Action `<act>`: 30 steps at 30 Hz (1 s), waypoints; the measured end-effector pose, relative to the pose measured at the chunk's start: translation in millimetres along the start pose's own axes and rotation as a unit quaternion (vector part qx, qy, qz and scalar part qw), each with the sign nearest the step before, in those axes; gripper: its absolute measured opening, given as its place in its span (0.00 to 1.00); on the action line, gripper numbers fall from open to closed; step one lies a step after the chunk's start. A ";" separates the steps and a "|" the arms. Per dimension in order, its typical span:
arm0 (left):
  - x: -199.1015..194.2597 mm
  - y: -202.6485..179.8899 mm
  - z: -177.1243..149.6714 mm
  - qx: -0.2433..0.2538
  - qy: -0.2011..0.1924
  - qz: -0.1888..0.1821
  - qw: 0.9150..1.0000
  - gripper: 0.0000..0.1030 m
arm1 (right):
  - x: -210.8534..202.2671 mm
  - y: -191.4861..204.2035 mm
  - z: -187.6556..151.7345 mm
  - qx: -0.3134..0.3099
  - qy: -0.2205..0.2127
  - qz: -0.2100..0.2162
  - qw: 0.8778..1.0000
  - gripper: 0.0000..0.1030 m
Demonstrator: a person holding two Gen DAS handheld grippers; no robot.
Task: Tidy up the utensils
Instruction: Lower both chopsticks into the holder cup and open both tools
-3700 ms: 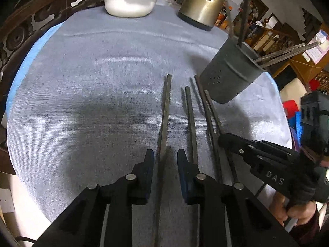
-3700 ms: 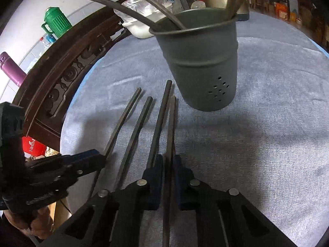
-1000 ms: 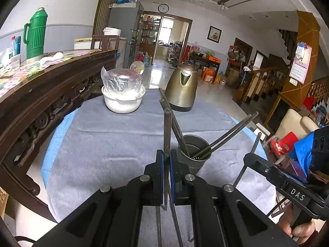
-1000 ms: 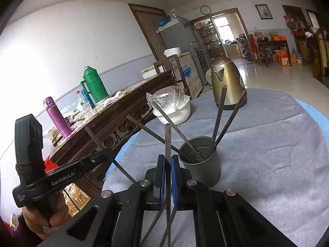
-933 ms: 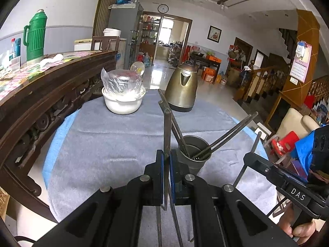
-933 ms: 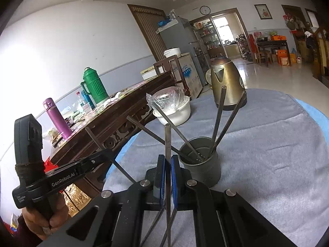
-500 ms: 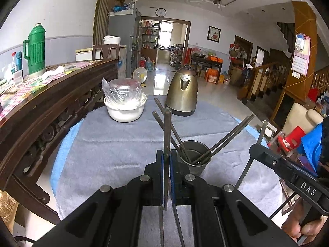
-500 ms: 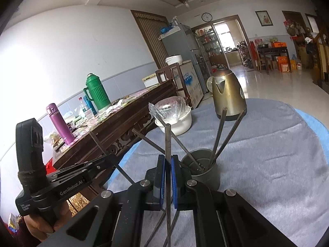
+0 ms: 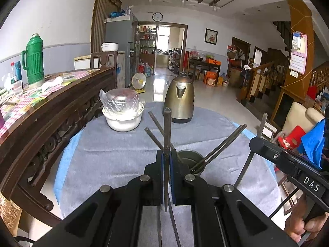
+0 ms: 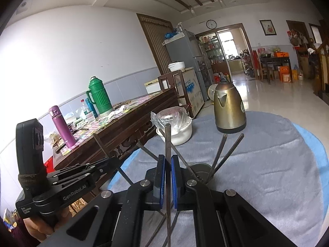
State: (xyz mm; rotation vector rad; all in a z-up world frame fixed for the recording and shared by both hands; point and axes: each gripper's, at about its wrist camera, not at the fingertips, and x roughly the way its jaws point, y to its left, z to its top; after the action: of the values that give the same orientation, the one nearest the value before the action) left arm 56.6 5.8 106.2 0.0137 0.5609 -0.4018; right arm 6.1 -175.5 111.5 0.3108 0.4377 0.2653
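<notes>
Hidden or cut off: the lower end of each held chopstick runs down behind the claw bodies and out of frame. The holder's base is blocked in both views by the claw fingers. Loose chopsticks lying on the counter near the camera show only as short stretches between the claw arms; their count is unclear.

Left claw (image 9: 167, 164): clenched on one dark chopstick (image 9: 167, 131), held upright, its tip standing above the claw.
Right claw (image 10: 167, 177): clenched on a second chopstick (image 10: 167, 144), also upright.
In the left wrist view the right claw shows at the right edge with a hand (image 9: 302, 226) on its handle; in the right wrist view the left claw shows at the left with a hand (image 10: 41, 228) under it.

Containers:
- Grey metal holder (image 9: 190, 159) on the grey cloth (image 9: 115, 156) covering the round counter, just beyond both claws. It holds several chopsticks leaning outward, some to the left, some to the right.
- White bowl (image 9: 123, 121) at the far left of the counter, topped with a clear plastic bag; contents not legible.
- Brass-coloured kettle (image 9: 181, 100) at the far side, right of the bowl, lid shut.

Both held chopsticks are above the counter, near the holder, not in it.
</notes>
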 end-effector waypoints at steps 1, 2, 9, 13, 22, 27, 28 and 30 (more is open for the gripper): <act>-0.8 -0.8 1.5 0.001 -0.001 0.000 1.000 0.05 | -0.4 -0.4 2.0 0.000 0.000 0.000 1.000 0.06; -1.5 -1.7 3.1 0.002 -0.002 -0.001 1.000 0.05 | -0.8 -0.1 4.2 -0.002 -0.001 -0.001 1.000 0.06; -4.0 -2.6 18.1 0.006 -0.003 -0.011 1.000 0.05 | 1.7 0.5 22.1 -0.011 -0.002 -0.004 1.000 0.06; -5.5 -2.1 30.2 0.007 -0.005 -0.020 1.000 0.05 | 2.4 3.4 34.6 -0.024 -0.010 -0.011 1.000 0.06; -5.2 1.6 61.9 -0.006 -0.029 -0.037 0.999 0.05 | 9.0 9.2 69.2 -0.032 -0.043 -0.028 0.998 0.06; 1.4 -3.3 74.8 -0.015 -0.050 -0.041 0.998 0.05 | 19.4 8.7 84.5 -0.032 -0.069 -0.050 0.996 0.06; 3.2 -4.5 75.3 -0.015 -0.051 -0.041 0.998 0.05 | 21.7 7.8 87.0 -0.031 -0.075 -0.057 0.995 0.06; 8.0 -9.8 76.6 -0.016 -0.055 -0.043 0.997 0.05 | 26.6 5.4 90.1 -0.028 -0.086 -0.068 0.994 0.06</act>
State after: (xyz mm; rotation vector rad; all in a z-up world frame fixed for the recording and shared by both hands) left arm 98.5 -15.5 167.9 -0.0625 0.4602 -0.4745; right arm 69.0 -183.4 181.0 0.2457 0.2798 0.1157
